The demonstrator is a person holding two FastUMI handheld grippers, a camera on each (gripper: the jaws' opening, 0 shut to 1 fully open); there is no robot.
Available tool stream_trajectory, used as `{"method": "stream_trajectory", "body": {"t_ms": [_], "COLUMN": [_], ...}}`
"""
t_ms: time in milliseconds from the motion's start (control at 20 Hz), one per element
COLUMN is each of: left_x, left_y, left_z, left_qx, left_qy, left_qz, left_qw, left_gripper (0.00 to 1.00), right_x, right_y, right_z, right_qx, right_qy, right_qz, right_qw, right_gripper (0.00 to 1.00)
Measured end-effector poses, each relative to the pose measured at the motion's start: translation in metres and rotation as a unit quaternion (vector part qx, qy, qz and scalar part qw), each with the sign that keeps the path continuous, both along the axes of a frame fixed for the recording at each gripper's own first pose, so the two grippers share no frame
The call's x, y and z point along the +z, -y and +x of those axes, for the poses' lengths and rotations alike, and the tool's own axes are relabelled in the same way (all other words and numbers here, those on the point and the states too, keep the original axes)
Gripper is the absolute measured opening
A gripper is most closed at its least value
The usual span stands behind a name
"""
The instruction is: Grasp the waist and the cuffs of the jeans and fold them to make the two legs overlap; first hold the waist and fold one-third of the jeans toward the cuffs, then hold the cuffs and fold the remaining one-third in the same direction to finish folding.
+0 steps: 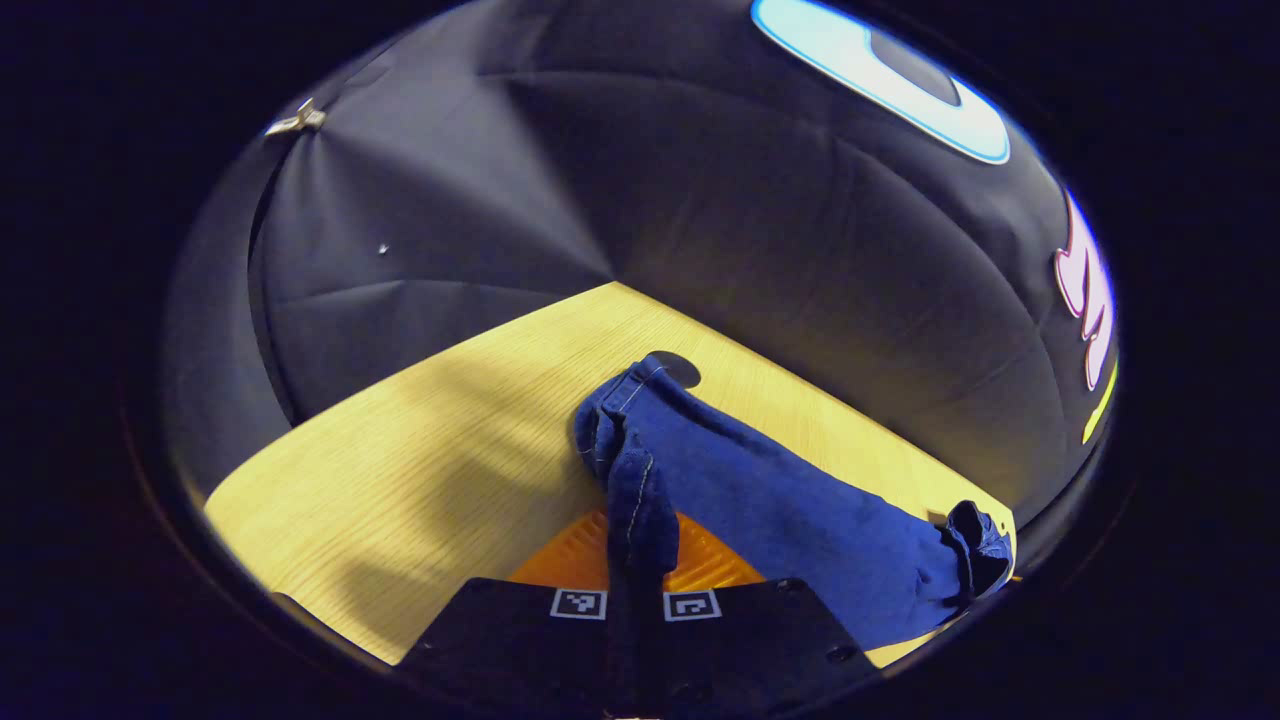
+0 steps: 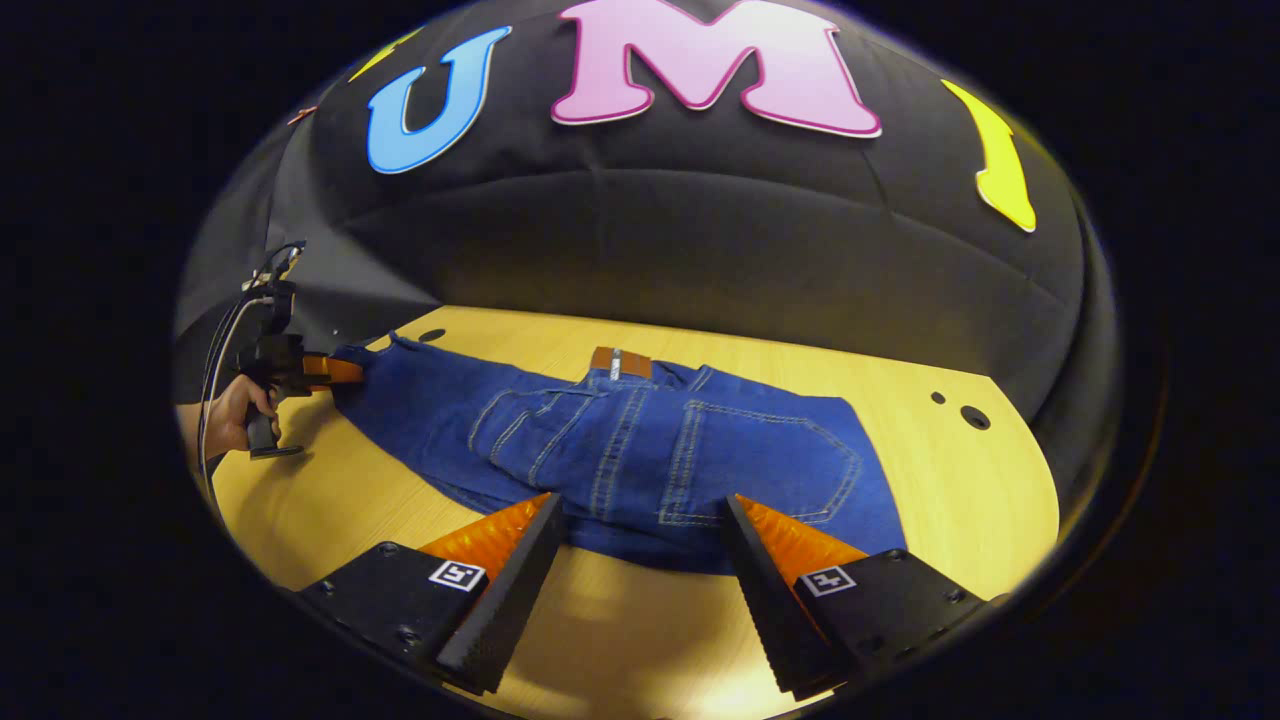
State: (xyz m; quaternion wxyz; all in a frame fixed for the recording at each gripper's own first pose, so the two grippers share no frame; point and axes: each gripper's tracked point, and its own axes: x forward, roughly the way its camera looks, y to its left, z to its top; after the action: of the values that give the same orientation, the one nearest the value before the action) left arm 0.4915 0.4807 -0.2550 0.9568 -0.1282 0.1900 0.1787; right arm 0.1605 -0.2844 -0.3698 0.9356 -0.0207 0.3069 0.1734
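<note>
Fingers of the left gripper (image 1: 640, 600) pinch the jeans (image 2: 640, 440) cuffs, while right gripper (image 2: 640, 600) fingers gape wide near the waist on the table (image 2: 960, 480), ready to grab.

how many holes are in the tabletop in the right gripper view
3 for sure: one hole at the far left beside the jeans cuffs, and a small hole and a larger hole together on the right, past the waist. More may be hidden under the denim.

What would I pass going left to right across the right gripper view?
A hand holding the left gripper at the cuffs → the jeans spread flat → bare table with small holes.
</note>
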Motion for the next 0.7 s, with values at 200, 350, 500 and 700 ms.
{"method": "stream_trajectory", "body": {"t_ms": [200,350,500,700], "left_x": [0.059,0.106,0.149,0.182], "left_y": [0.038,0.086,0.154,0.264], "left_z": [0.005,0.002,0.004,0.007], "left_qx": [-0.028,-0.056,-0.087,-0.146], "left_qy": [0.052,0.079,0.098,0.115], "left_qz": [0.027,0.043,0.039,0.035], "left_qw": [0.998,0.994,0.991,0.982], "left_gripper": [0.06,0.06,0.06,0.06], "right_x": [0.012,0.031,0.056,0.09], "right_y": [0.033,0.057,0.083,0.12], "right_z": [0.005,0.009,0.015,0.02], "right_qx": [-0.017,-0.029,-0.046,-0.073], "right_qy": [0.002,0.011,0.027,0.041], "right_qz": [-0.012,-0.021,-0.023,-0.019], "right_qw": [1.0,0.999,0.998,0.996], "right_gripper": [0.98,0.98,0.98,0.97]}}
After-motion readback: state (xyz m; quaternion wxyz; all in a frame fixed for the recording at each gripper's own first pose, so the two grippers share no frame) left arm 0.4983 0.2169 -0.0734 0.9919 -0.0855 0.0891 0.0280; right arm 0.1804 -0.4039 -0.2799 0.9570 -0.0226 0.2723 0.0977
